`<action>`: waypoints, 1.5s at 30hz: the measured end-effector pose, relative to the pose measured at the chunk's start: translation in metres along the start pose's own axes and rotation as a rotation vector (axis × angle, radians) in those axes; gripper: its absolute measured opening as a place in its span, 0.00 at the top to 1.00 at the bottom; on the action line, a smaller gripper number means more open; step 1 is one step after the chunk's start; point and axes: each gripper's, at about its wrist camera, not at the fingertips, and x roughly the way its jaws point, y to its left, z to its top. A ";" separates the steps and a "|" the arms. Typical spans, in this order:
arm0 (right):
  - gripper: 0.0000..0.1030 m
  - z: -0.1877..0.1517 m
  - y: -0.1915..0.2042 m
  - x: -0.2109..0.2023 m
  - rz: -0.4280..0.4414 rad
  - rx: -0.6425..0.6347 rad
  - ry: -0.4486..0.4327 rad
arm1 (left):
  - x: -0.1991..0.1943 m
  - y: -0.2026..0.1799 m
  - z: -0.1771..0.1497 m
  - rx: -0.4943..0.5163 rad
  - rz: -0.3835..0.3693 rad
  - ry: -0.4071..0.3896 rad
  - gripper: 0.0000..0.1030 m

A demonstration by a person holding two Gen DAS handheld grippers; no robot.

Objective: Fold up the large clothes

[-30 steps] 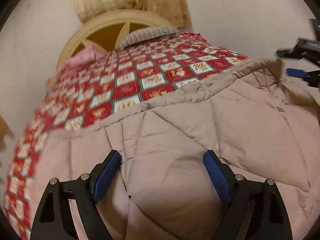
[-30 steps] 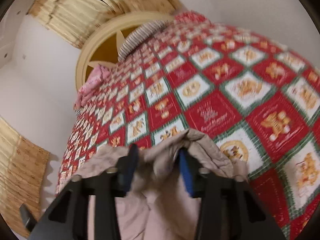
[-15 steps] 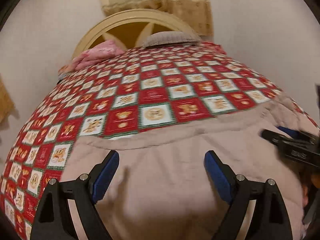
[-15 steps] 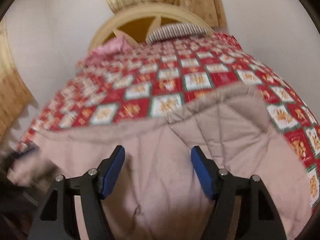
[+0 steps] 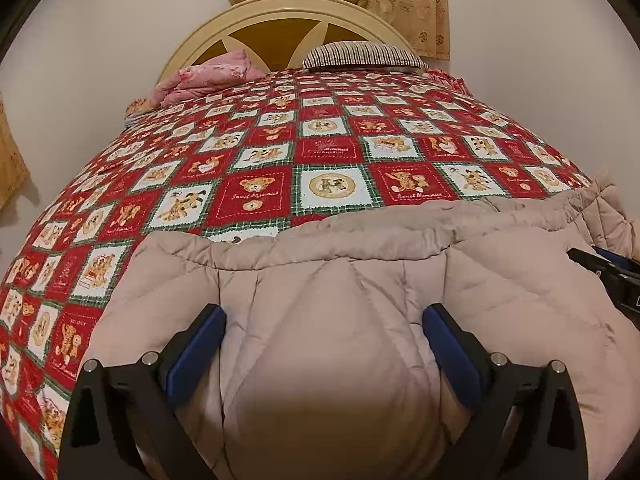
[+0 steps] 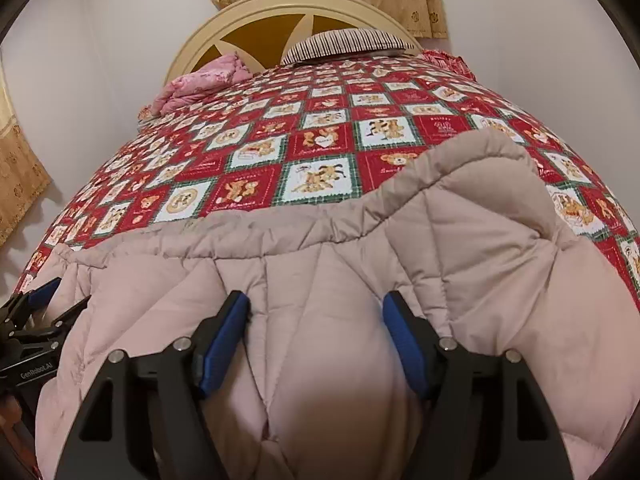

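Side by side, the left gripper point(image 5: 324, 330) and right gripper point(image 6: 316, 320) had just been opening, jaws wide over the beige padded garment point(image 5: 360, 280) (spread at the patterned bedspread's point(image 5: 320, 152) near end), apparently letting it settle for folding.

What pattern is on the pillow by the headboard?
Narrow dark-and-light stripes on the pillow; clearest in the left wrist view.

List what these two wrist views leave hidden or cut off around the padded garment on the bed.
- Beige quilted padded garment: its near part runs off the bottom edge in both views, so its full shape and type stay unknown.
- Red patchwork bedspread: its near part lies covered by the garment.
- Right hand-held gripper: cut off by the left view's right edge.
- Left hand-held gripper: cut off by the right view's left edge.
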 end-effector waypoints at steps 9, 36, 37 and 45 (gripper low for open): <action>0.27 -0.002 0.001 0.007 -0.022 -0.008 0.019 | 0.007 0.001 -0.003 -0.011 -0.002 0.009 0.01; 0.25 -0.003 0.009 0.017 -0.081 -0.044 0.057 | 0.017 -0.003 -0.004 0.013 0.025 0.057 0.01; 0.24 -0.003 0.009 0.018 -0.083 -0.045 0.059 | 0.018 -0.004 -0.004 0.015 0.027 0.057 0.01; 0.24 -0.003 0.011 0.020 -0.102 -0.060 0.069 | 0.019 -0.004 -0.005 0.017 0.030 0.060 0.01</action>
